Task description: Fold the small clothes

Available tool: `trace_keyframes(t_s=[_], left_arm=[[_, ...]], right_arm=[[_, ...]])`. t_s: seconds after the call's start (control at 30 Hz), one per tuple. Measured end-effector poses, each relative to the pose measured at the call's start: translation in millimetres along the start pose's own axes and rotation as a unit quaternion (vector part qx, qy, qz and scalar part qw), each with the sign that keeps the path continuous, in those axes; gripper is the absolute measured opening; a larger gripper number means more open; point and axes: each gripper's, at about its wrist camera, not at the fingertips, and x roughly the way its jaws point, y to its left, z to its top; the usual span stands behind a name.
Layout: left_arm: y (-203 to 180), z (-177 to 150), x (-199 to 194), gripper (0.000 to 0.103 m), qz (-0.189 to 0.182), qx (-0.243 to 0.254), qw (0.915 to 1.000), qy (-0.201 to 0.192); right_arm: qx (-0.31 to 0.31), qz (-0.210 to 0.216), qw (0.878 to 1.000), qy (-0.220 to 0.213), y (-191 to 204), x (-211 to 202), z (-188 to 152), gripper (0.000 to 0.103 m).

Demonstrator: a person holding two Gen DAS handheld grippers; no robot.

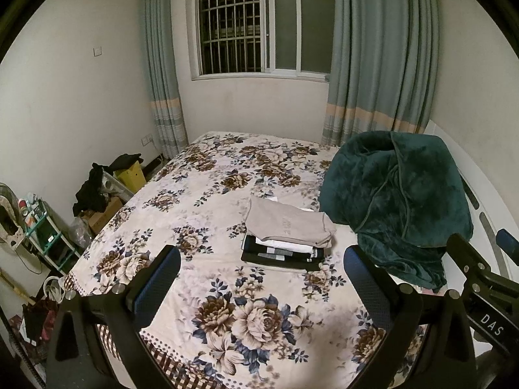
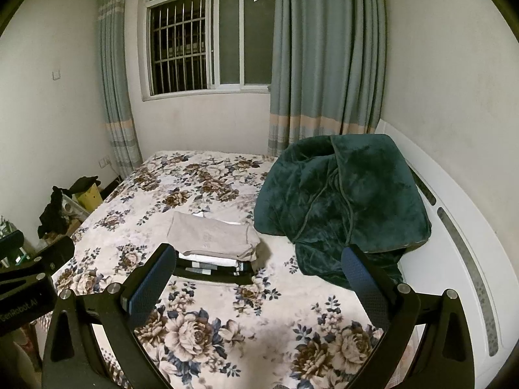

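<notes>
A stack of folded clothes (image 1: 285, 236) lies on the floral bedspread (image 1: 227, 308), with a beige garment on top of white and black ones. It also shows in the right wrist view (image 2: 214, 246). My left gripper (image 1: 261, 275) is open and empty, held above the bed's near part, short of the stack. My right gripper (image 2: 259, 275) is open and empty, just right of the stack and in front of it. The right gripper's body shows at the right edge of the left wrist view (image 1: 486, 278).
A dark green plush blanket (image 1: 399, 201) is heaped at the bed's right, beside the stack, also in the right wrist view (image 2: 343, 201). A white headboard (image 2: 460, 259) curves along the right. Boxes, dark clothes and a shelf (image 1: 97, 191) crowd the floor left of the bed.
</notes>
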Motion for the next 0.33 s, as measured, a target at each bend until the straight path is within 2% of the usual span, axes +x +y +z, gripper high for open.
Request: trace_keyframes(t_s=[0.33], left_arm=[[8.6, -5.8, -6.5, 0.103, 0.011, 0.000, 0.9999, -0.007]], right_arm=[[0.001, 0.001, 1.000, -0.001, 1.3, -0.6, -0.3, 0.103]])
